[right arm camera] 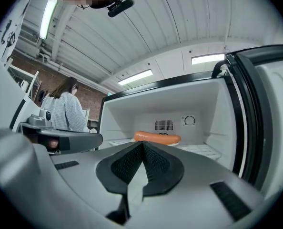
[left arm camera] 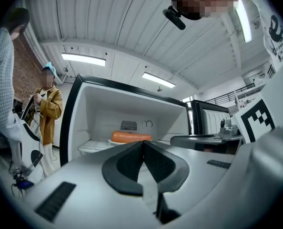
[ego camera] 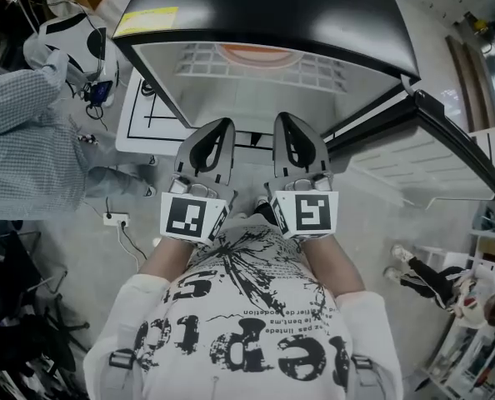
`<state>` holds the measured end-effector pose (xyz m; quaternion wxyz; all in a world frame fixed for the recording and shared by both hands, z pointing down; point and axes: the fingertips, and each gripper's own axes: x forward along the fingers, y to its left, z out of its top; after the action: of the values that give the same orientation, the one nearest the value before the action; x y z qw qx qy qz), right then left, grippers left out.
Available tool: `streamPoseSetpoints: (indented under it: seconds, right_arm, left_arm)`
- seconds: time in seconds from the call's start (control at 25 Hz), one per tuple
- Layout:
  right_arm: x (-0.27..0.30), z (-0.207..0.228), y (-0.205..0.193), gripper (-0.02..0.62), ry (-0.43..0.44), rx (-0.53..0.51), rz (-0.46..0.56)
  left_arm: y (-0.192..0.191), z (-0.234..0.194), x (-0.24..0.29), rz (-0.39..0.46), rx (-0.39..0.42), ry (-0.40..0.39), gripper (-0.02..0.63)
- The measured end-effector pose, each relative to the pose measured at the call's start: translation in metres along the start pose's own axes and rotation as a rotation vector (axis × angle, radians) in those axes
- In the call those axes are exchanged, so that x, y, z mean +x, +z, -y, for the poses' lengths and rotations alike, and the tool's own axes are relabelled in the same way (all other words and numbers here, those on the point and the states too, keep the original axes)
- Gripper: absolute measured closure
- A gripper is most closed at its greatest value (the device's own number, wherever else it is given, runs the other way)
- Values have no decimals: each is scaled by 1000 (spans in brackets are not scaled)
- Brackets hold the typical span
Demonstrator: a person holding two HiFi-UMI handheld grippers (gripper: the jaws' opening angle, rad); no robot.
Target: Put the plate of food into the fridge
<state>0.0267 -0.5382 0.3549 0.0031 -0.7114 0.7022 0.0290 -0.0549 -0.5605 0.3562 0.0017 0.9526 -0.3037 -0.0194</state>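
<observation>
Head view, looking steeply down. At 9 o'clock a bystander in a checked shirt (ego camera: pixel 22 140) stands beside the appliance.

At 12 o'clock the fridge (ego camera: pixel 256 7) stands open. Its wire shelf (ego camera: pixel 199 61) carries the plate (ego camera: pixel 256 63) with a long orange sausage (left arm camera: pixel 131 137) lying across it. The plate sits well inside the compartment, toward the back wall, and nothing touches it.

At centre, just below the opening, the left gripper (ego camera: pixel 218 136) points level at the fridge. Its own view shows the jaws clenched tip to tip with nothing between them. Close beside it, at about 1 o'clock from it, the right gripper (ego camera: pixel 291 132) is the same: jaws pressed together and empty, aimed at the sausage from outside the compartment.

At 3 o'clock the fridge door (ego camera: pixel 431 157) hangs wide open.

Judging from this, the placing step looks finished, since the food rests on the shelf and both tools are clear of it. What probably remains is shutting the door. That calls for the right gripper to swing out toward 3 o'clock, meet the door's outer edge and push it round, with both tools out of the opening.
</observation>
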Motion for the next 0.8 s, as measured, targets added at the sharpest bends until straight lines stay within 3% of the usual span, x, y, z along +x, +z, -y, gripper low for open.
streamPoseSetpoints:
  seconds: [0.2,0.52,0.8]
  right_arm:
    - [-13,-13,-2,594,-1,-7,7]
    - [-17,-20,0,594,-22,-22,8]
    - [-22,-22,4,594,-28,-28,47]
  left_arm:
    - [-1,1,-9,10,59,7,598]
    - [8,3,-17,36,9,-61,598]
    - [14,-2,-20,74,18,-48,598]
